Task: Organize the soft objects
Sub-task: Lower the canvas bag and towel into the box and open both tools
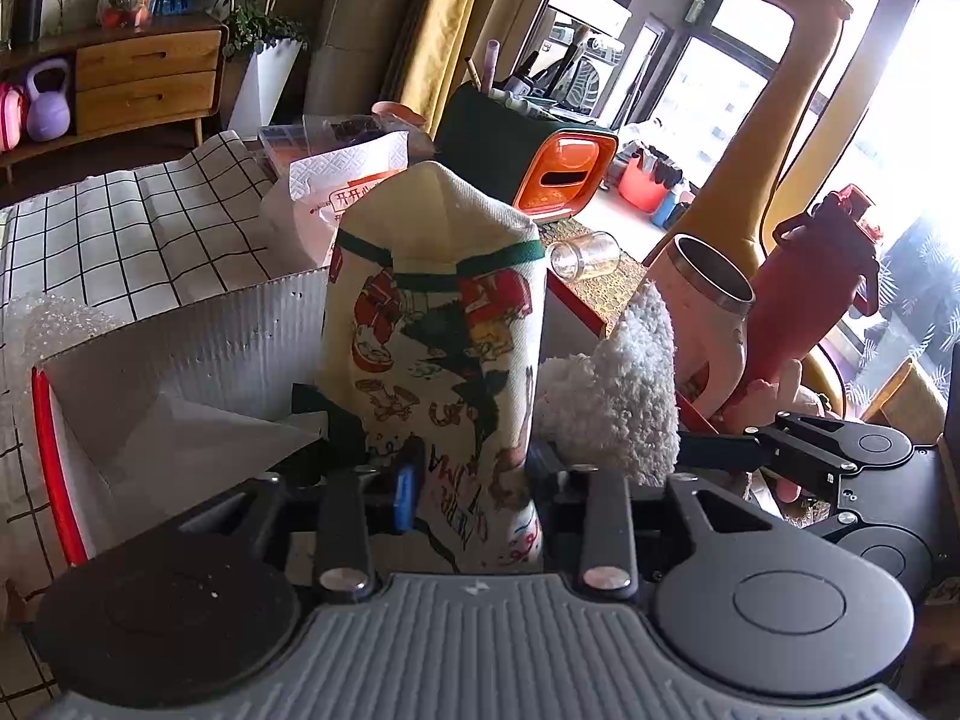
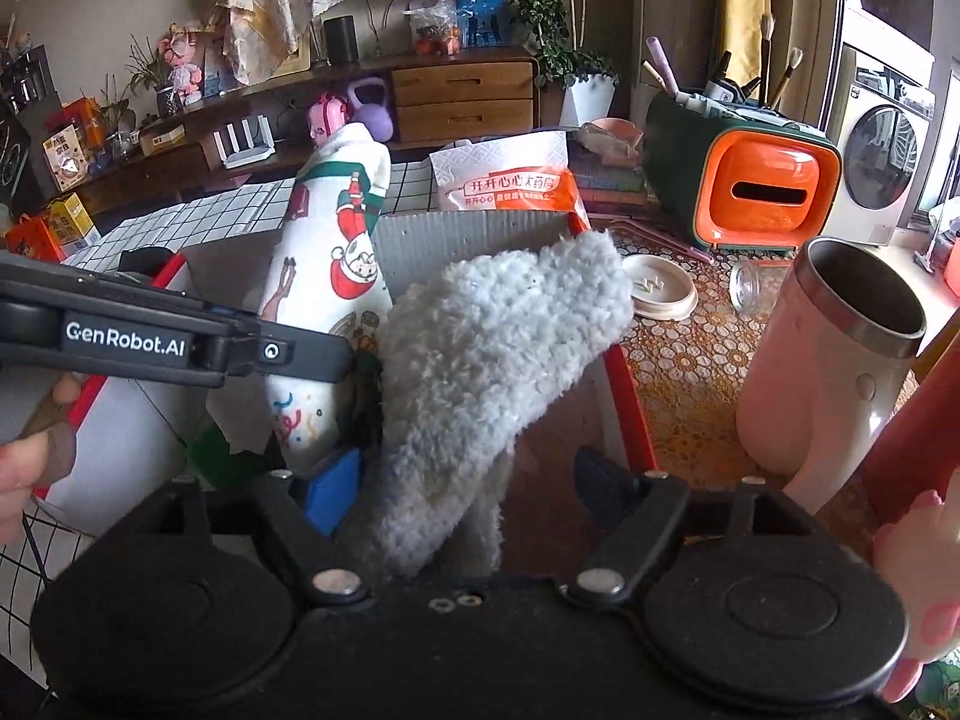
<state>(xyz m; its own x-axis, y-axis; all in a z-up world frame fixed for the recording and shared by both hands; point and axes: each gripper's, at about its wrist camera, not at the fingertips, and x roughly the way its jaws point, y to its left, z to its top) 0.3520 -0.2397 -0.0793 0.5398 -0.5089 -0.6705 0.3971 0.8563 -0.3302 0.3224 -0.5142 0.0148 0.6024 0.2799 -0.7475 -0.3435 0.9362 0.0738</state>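
Note:
A cream Christmas-print sock (image 1: pixel 444 348) with a green band stands up between the fingers of my left gripper (image 1: pixel 474 480), which is shut on it, over a white corrugated box with red edges (image 1: pixel 198 336). A fluffy white sock (image 2: pixel 480 360) lies across my right gripper (image 2: pixel 468 480); its jaws stand apart around the sock's lower end, and the grip is unclear. The fluffy sock also shows in the left wrist view (image 1: pixel 618 402), just right of the printed sock. The printed sock (image 2: pixel 336 252) and left gripper arm (image 2: pixel 150 336) show left in the right wrist view.
A pink steel-lined mug (image 2: pixel 840 372) and a red bottle (image 1: pixel 816 294) stand at the right. An orange and green holder (image 2: pixel 768 192), a white and orange bag (image 2: pixel 510 174), a fallen glass jar (image 2: pixel 756 282), a white dish (image 2: pixel 660 288) lie beyond the box. A checked cloth (image 1: pixel 120 240) covers the left.

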